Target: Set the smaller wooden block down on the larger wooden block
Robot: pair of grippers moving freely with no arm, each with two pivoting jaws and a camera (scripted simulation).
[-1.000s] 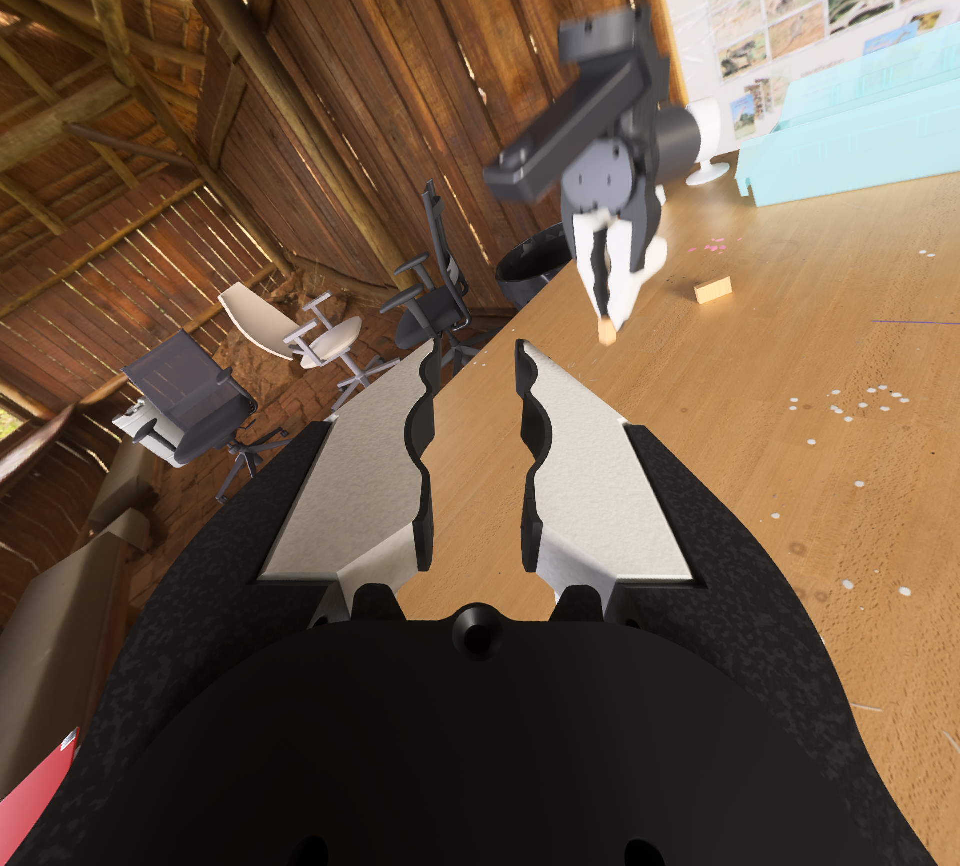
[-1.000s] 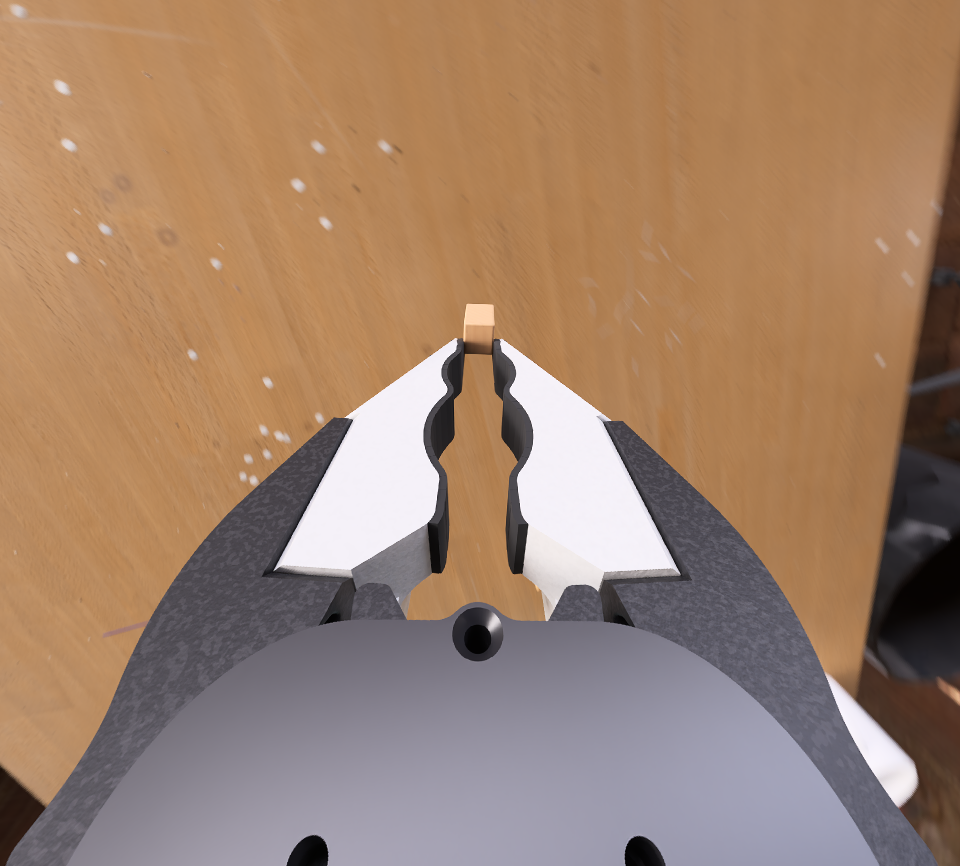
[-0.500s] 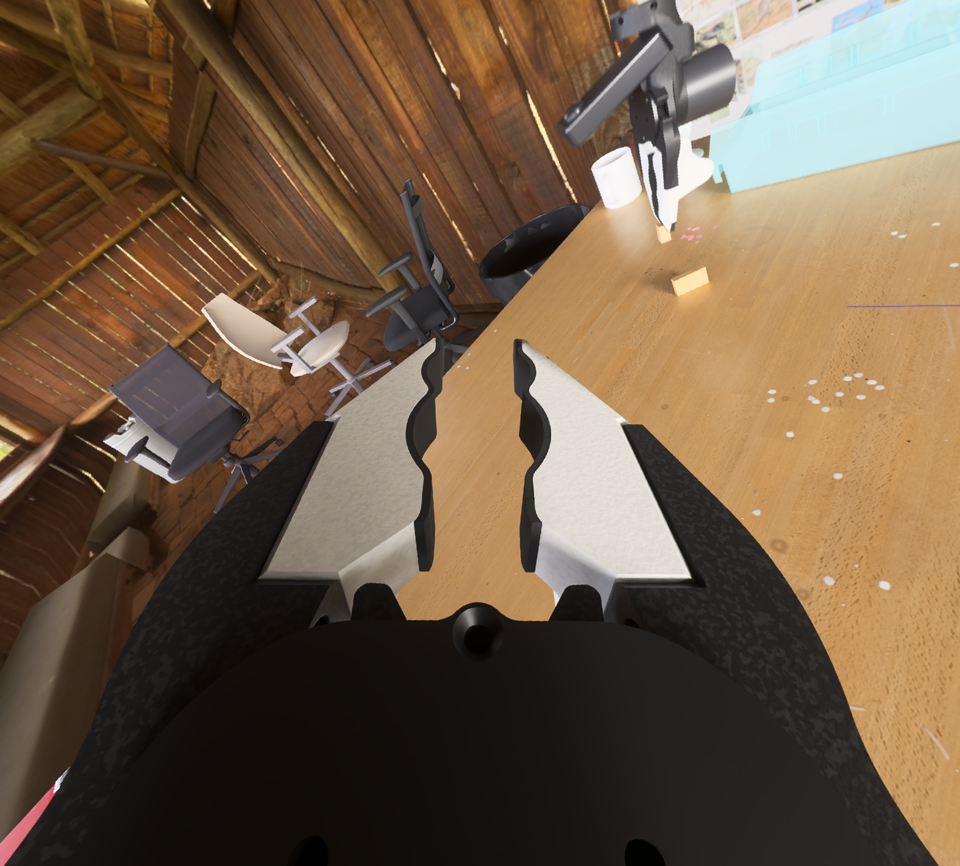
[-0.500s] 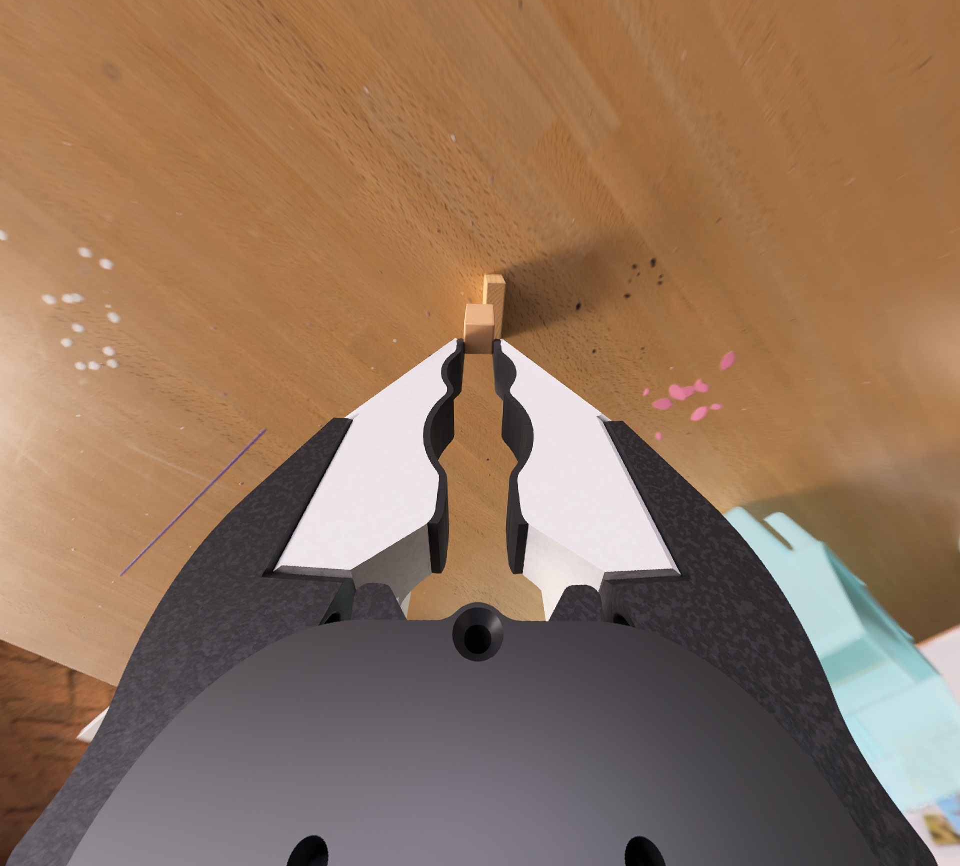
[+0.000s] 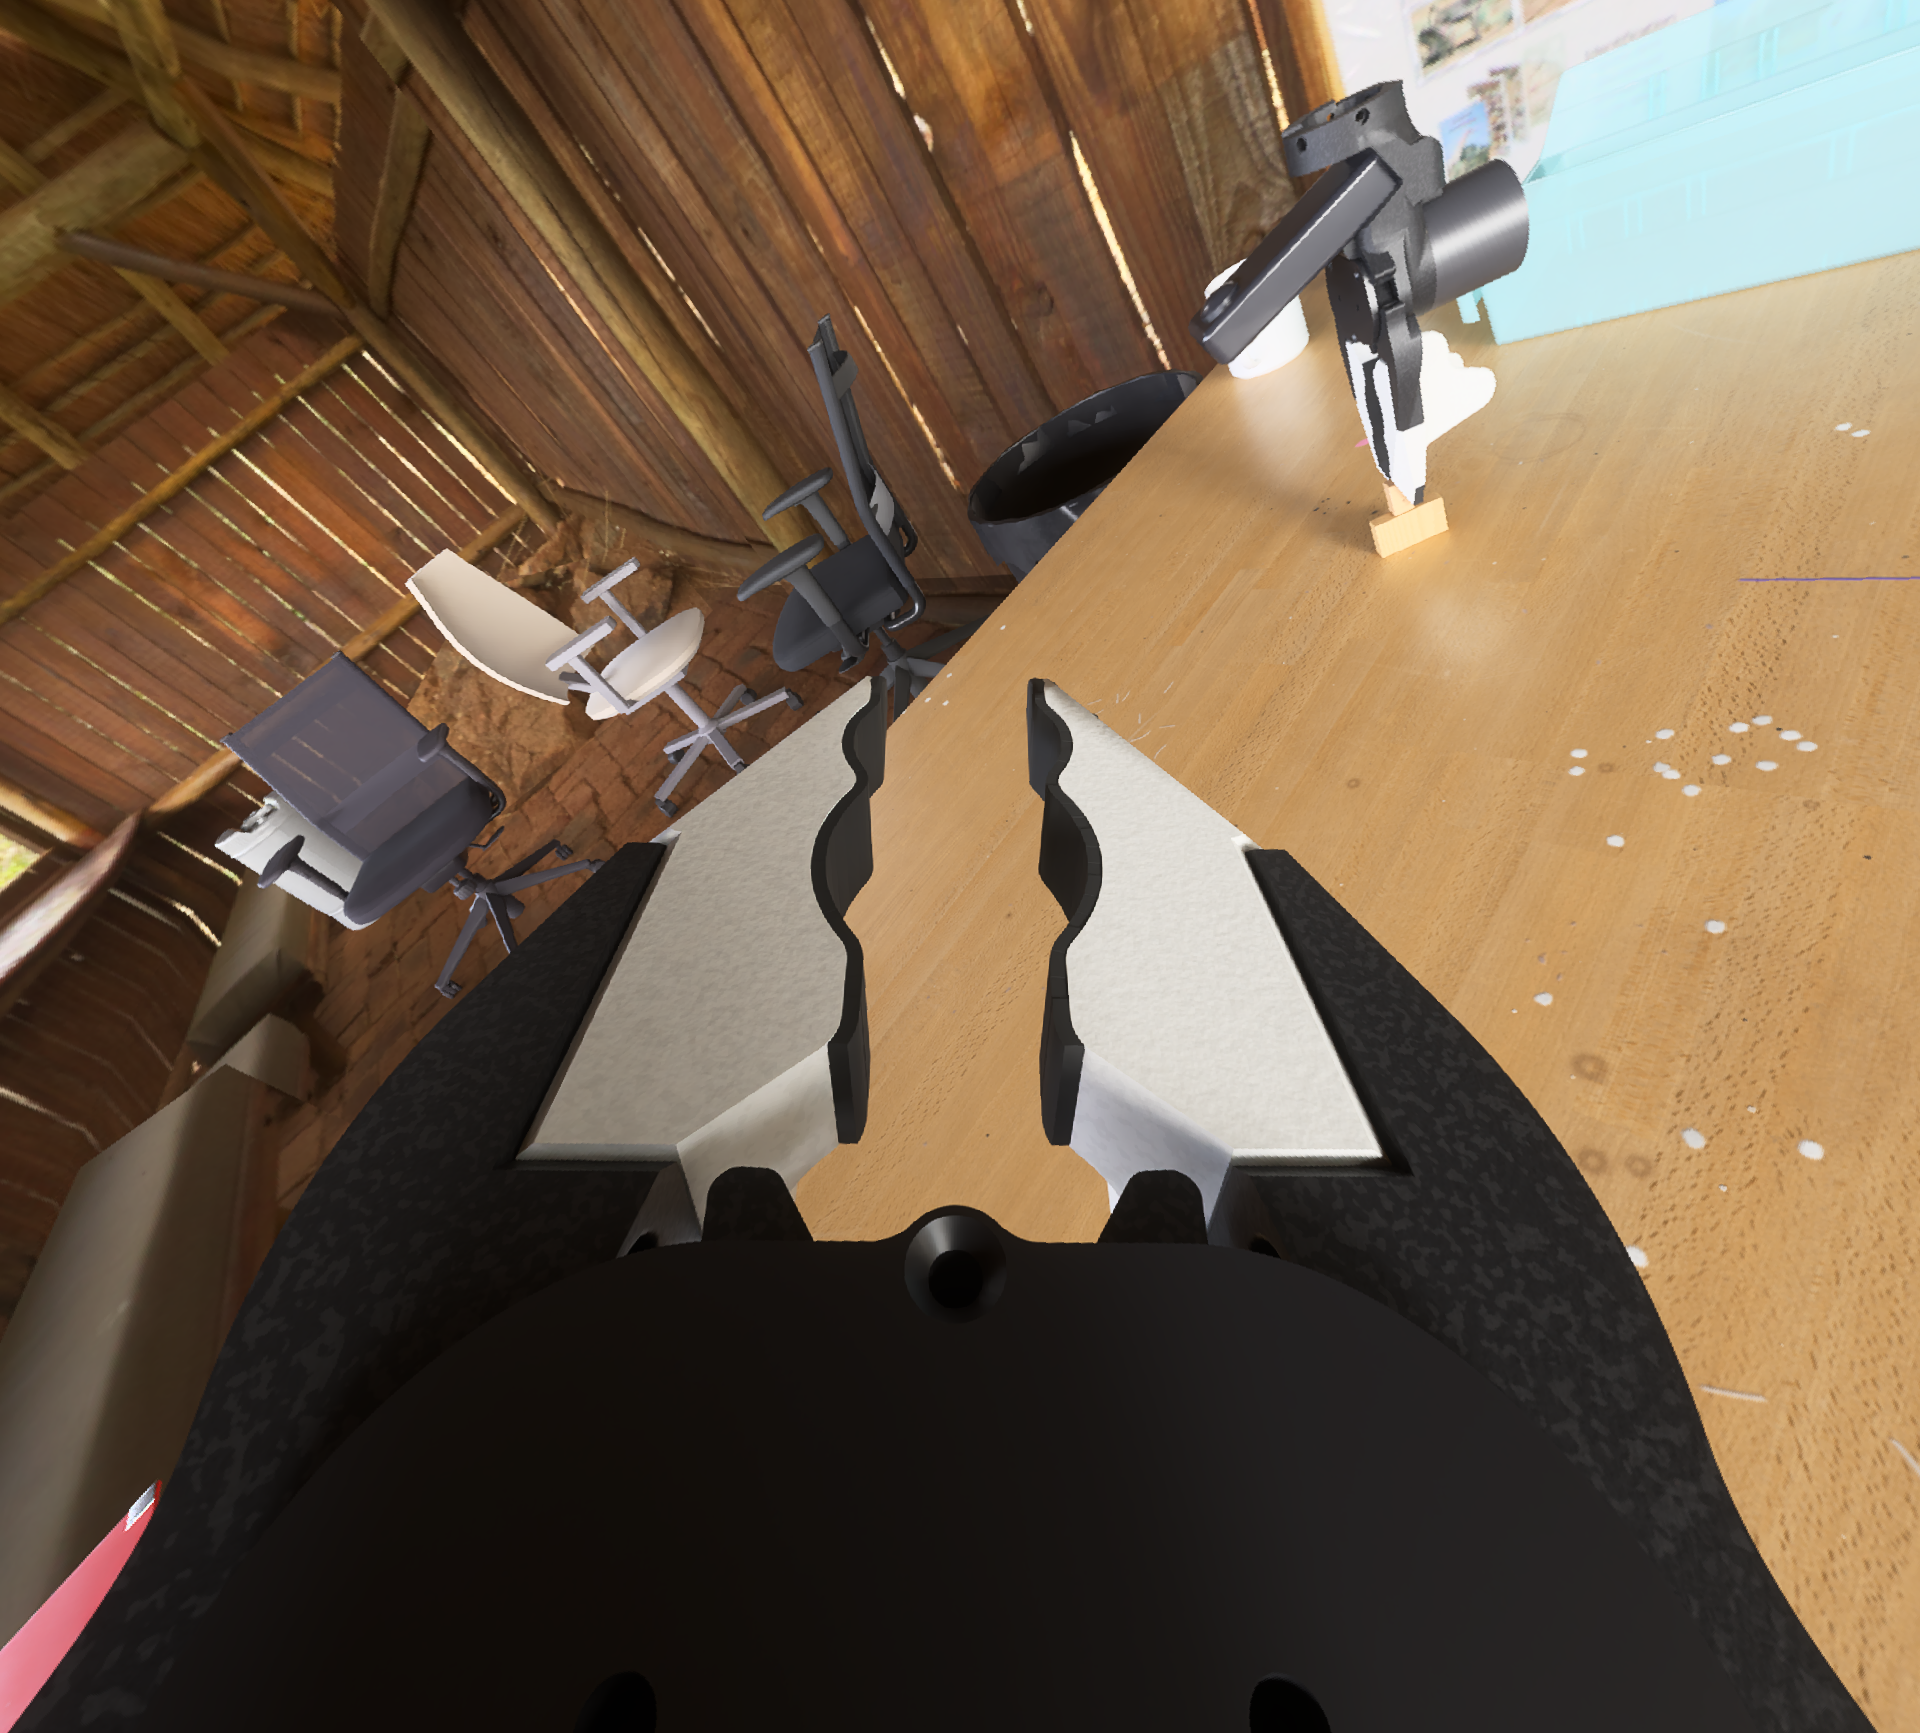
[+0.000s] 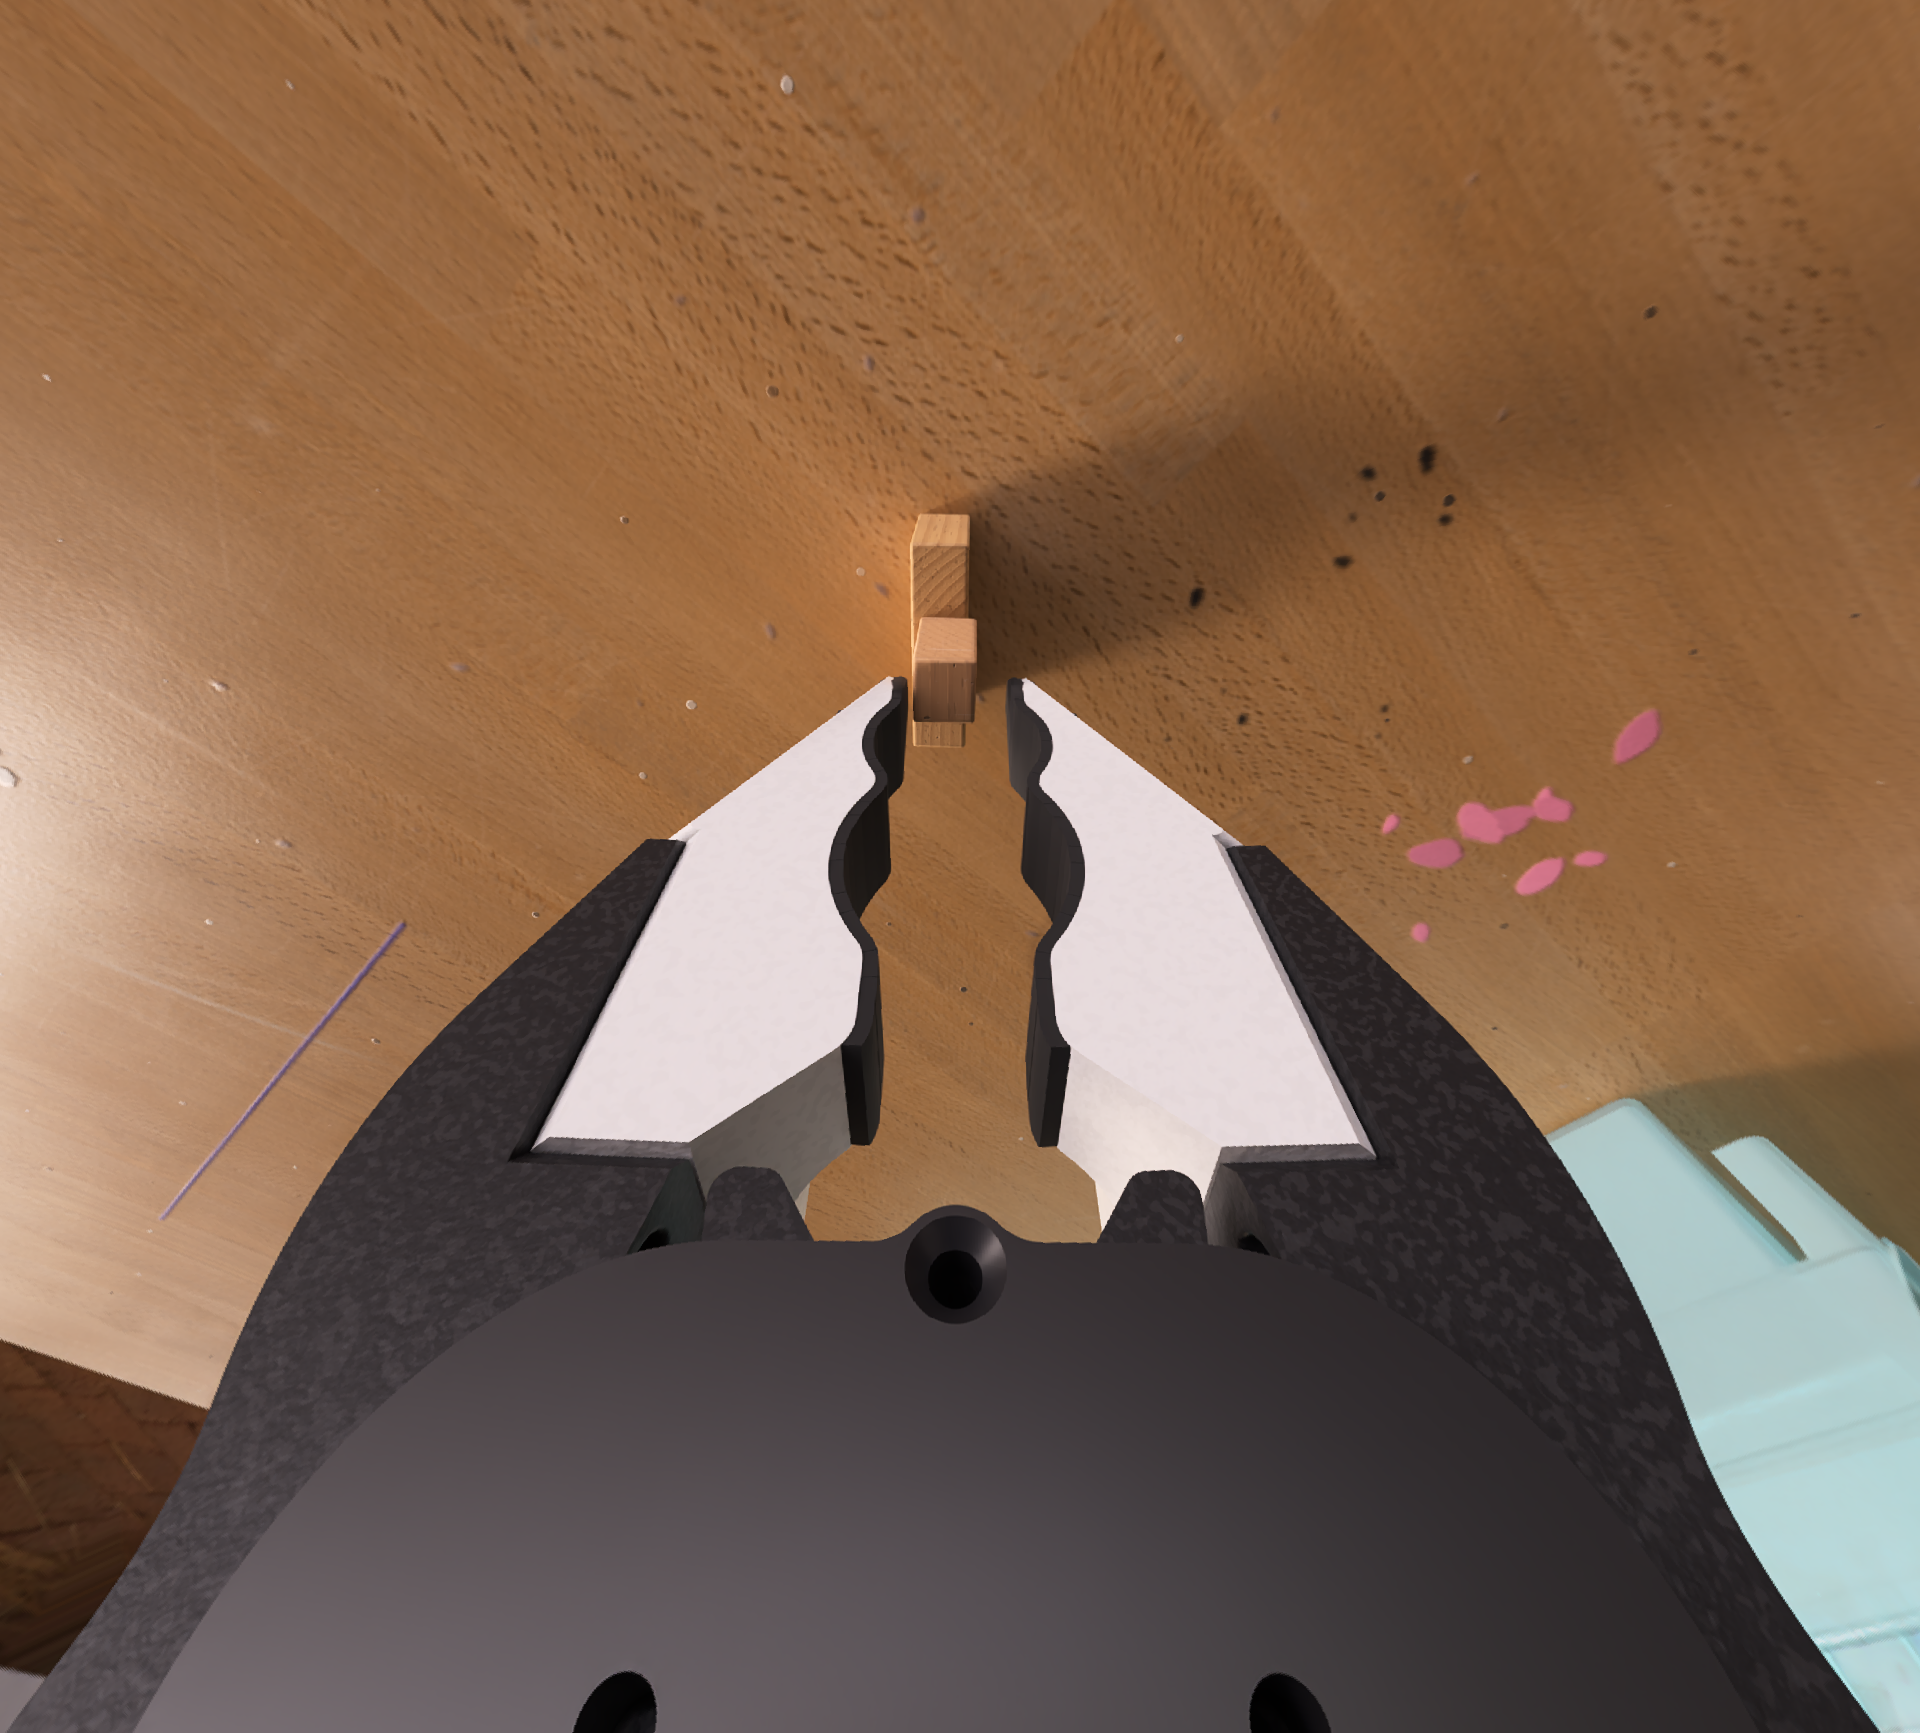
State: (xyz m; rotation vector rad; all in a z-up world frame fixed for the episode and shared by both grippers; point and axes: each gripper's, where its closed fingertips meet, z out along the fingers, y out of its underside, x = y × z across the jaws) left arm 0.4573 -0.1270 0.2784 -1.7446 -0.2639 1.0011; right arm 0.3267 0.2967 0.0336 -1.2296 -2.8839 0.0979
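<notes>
Containers first: the pale turquoise bin [image 5: 1704, 156] sat at the far end of the bench [image 5: 1455, 852], and I couldn't see inside it. A black round bin [image 5: 1070, 468] stood off the bench edge; its contents were not visible from this angle. A white cup [image 5: 1273, 338] stood near the bench's far corner, mostly hidden behind your right claw's body.

Your right claw [image 6: 956, 691] pointed steeply down at the bench with its jaws parted, gripping nothing. The smaller wooden block [image 6: 943, 657] sat between the tips, with a clear gap to the right finger and only a thin gap to the left one. It rested on the near end of the larger wooden block [image 6: 940, 563], which lay flat on the bench. From the left wrist view, the right claw [image 5: 1403, 478] stood tilted just above the pair, with the larger wooden block [image 5: 1410, 527] under its tips.

Your left claw [image 5: 956, 696] was also parted and empty, held low over the bench's near edge, well apart from the blocks and aimed along the bench toward them.

Pink flecks [image 6: 1507, 826] lay on the bench to the right of the blocks.
</notes>
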